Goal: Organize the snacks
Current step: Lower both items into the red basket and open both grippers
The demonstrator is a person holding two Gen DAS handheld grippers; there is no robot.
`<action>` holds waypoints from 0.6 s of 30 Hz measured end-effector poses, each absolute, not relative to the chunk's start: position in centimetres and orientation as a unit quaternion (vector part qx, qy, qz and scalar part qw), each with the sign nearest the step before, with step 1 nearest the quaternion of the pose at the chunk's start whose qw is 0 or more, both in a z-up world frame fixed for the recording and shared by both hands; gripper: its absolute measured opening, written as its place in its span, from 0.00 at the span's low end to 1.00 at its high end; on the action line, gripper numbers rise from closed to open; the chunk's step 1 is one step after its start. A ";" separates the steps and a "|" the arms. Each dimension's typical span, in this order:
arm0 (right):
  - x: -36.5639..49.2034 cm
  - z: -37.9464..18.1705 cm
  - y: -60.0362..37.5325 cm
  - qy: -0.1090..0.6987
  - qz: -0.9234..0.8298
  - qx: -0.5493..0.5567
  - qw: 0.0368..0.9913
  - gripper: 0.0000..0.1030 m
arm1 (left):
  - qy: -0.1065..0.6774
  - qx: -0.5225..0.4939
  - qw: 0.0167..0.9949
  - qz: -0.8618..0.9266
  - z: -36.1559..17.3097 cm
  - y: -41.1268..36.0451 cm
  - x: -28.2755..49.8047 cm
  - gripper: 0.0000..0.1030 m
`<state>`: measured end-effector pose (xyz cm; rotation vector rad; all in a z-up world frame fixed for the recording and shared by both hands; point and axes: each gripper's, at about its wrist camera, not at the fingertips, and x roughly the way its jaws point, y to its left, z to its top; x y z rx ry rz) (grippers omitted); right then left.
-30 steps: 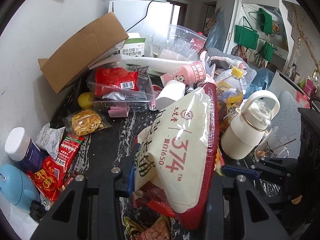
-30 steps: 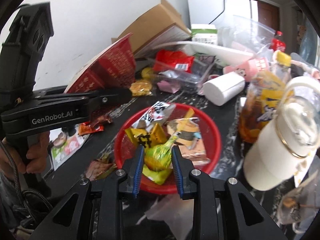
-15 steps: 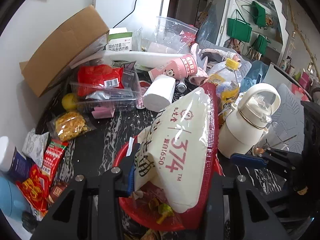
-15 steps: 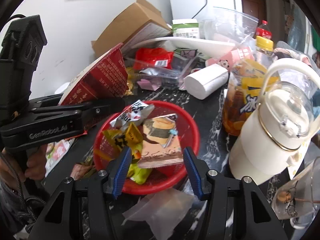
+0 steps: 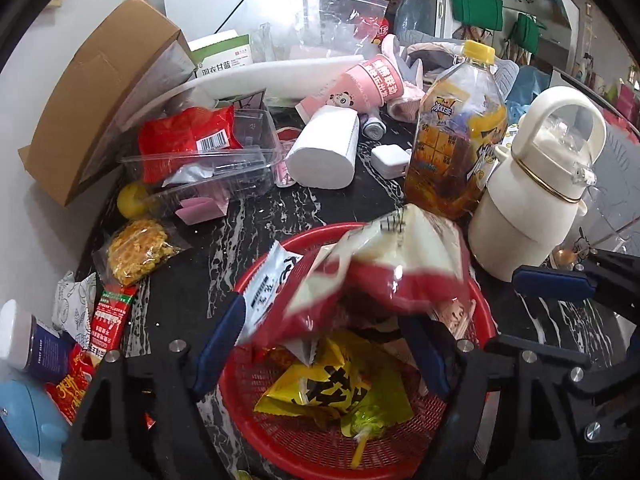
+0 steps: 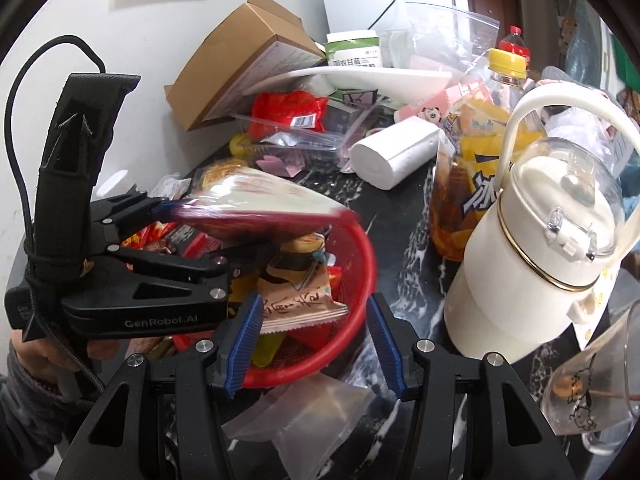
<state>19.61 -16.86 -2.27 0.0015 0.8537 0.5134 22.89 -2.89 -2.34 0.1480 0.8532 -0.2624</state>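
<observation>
**Big bag over the basket**

My left hand-held gripper (image 5: 324,344) is released, fingers spread wide; the blurred red-and-white bag (image 5: 384,268) lies between them over the red basket (image 5: 320,440), lower centre of frame. My right hand-held gripper (image 6: 316,344) is released too, grasping nothing, at the basket's near rim.

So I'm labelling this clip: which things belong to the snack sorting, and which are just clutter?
Job:
red basket
big red-and-white snack bag, blurred above it
left gripper, jaws apart
loose waffle snack

Clutter:
cream kettle
tea bottle
paper roll
cardboard box
</observation>
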 end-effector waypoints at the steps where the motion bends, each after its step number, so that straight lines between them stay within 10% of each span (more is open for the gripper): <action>1: 19.6 -2.3 -16.9 0.410 0.246 0.001 0.878 0.52 | 0.411 0.068 0.900 -0.127 -2.2 -2.8 22.8 0.75; 18: 18.1 -0.6 -17.5 0.393 0.238 0.001 0.888 0.52 | 0.385 0.055 0.914 -0.114 1.4 -1.5 19.5 0.75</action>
